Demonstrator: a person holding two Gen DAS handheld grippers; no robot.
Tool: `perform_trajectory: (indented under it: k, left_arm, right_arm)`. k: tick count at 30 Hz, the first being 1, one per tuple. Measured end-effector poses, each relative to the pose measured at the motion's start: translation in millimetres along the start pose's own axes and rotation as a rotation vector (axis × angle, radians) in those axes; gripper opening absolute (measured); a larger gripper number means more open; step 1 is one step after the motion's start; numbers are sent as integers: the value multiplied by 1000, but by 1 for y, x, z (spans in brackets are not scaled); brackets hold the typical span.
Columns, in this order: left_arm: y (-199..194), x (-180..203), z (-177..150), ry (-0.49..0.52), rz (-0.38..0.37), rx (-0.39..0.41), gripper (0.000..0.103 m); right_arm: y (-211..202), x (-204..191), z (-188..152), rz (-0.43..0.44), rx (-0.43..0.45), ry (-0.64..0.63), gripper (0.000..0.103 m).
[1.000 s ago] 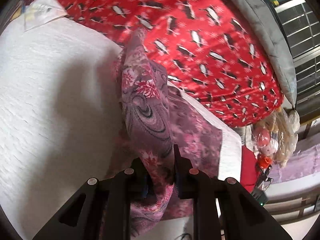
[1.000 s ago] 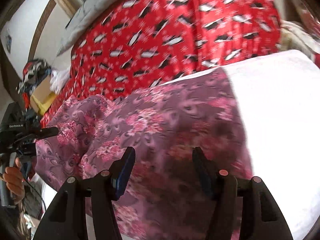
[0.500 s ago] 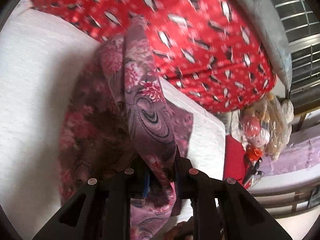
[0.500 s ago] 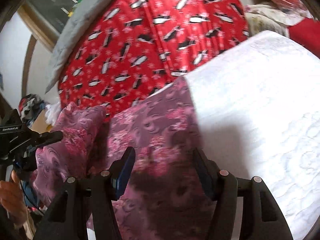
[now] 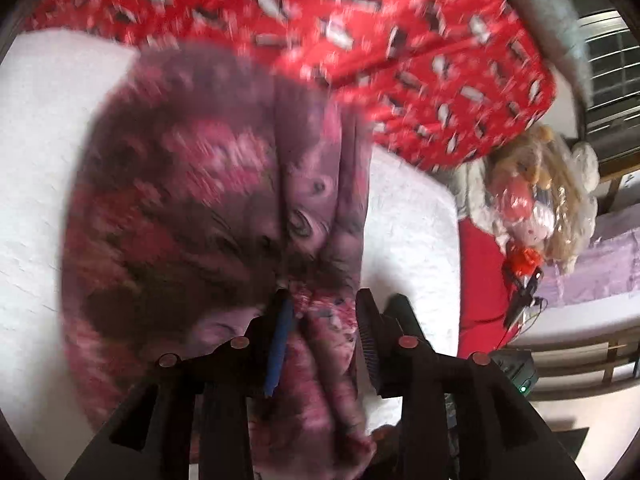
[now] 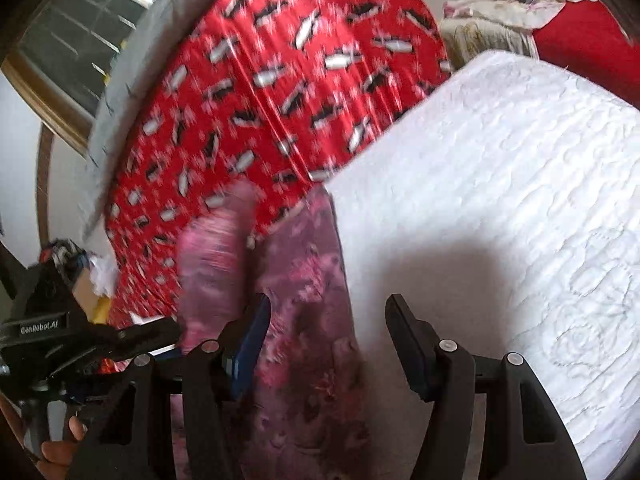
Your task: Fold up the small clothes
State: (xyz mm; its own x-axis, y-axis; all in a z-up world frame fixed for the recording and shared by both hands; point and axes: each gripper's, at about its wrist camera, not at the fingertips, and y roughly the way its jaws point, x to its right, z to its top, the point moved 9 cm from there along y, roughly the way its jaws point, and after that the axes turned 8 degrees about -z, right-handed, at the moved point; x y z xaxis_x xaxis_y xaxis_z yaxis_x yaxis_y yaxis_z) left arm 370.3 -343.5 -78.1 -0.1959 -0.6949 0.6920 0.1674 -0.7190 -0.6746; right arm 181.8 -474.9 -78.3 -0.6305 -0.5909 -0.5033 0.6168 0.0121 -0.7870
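A: Releasing fold: left gripper (image 5: pixel 324 320), jaws opening, bunched edge of purple floral garment (image 5: pixel 180 208) between them, pads no longer pressing. Garment lies on white quilted bed cover (image 6: pixel 500 200).

B: Right gripper (image 6: pixel 326 344), jaws apart, empty, over the garment's edge. Advice: let cloth drop clear before withdrawing; flatten the ridge.

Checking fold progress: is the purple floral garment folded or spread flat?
Folded: the purple floral garment lies doubled on the white quilted pad, one edge bunched between the left gripper's opening jaws.

Motion-blurred garment (image 5: pixel 208 184) and red blanket (image 5: pixel 360 28)
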Motion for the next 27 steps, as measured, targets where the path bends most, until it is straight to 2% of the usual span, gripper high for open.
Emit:
perform_trajectory:
  k: [2, 4, 8, 10, 11, 12, 13, 14, 15, 16, 18, 19, 21, 23, 24, 25, 26, 27]
  left_arm:
    - [-17, -11, 11, -8, 24, 73, 45]
    - [-31, -34, 21, -44, 74, 140, 48]
    - [-23, -76, 17, -115, 138, 137, 47]
    - [-14, -83, 12, -99, 163, 136, 47]
    - [-9, -82, 11, -79, 171, 143, 47]
    - [-8, -82, 9, -63, 176, 149, 47]
    - [-8, -80, 9, -52, 181, 154, 47]
    - [-7, -78, 10, -48, 185, 154, 47]
    - [-6, -75, 10, -53, 185, 154, 47]
    - [-7, -72, 10, -66, 176, 153, 47]
    - [-24, -71, 0, -87, 128, 157, 47]
    - [-26, -69, 0, -89, 124, 165, 48]
    - [-27, -68, 1, -64, 164, 174, 49]
    - [-26, -77, -8, -50, 217, 145, 49]
    - [-18, -81, -14, -52, 221, 116, 49]
    - [-11, -82, -20, -54, 210, 95, 49]
    - [-11, -83, -22, -52, 204, 96, 49]
    - [-11, -83, -23, -50, 195, 111, 49]
  right_arm:
    - [-9, -6, 6, 63, 37, 17, 64]
    - [-9, -17, 7, 125, 29, 8, 71]
    - [2, -44, -7, 211, -44, -44, 72]
    - [5, -61, -17, 277, -89, -53, 73]
    - [7, -71, -24, 304, -115, -74, 77]
    - [10, -80, -34, 294, -145, -128, 82]
    - [13, -85, -43, 252, -157, -195, 79]
    - [13, -92, -52, 195, -143, -294, 54]
    - [11, -98, -57, 179, -122, -365, 15]
    - [7, -101, -57, 163, -103, -411, 16]
    - [-8, -96, -46, 196, -76, -360, 15]
    - [-12, -87, -42, 182, -75, -338, 15]
    - [-10, -59, -40, 118, -116, -284, 4]
    - [7, -28, -53, 46, -233, -238, 4]
    - [12, -16, -62, 43, -299, -217, 4]
    - [6, -10, -61, 74, -301, -173, 5]
    - [-5, -10, -53, 95, -276, -149, 14]
    - [-14, -12, -44, 91, -237, -150, 15]
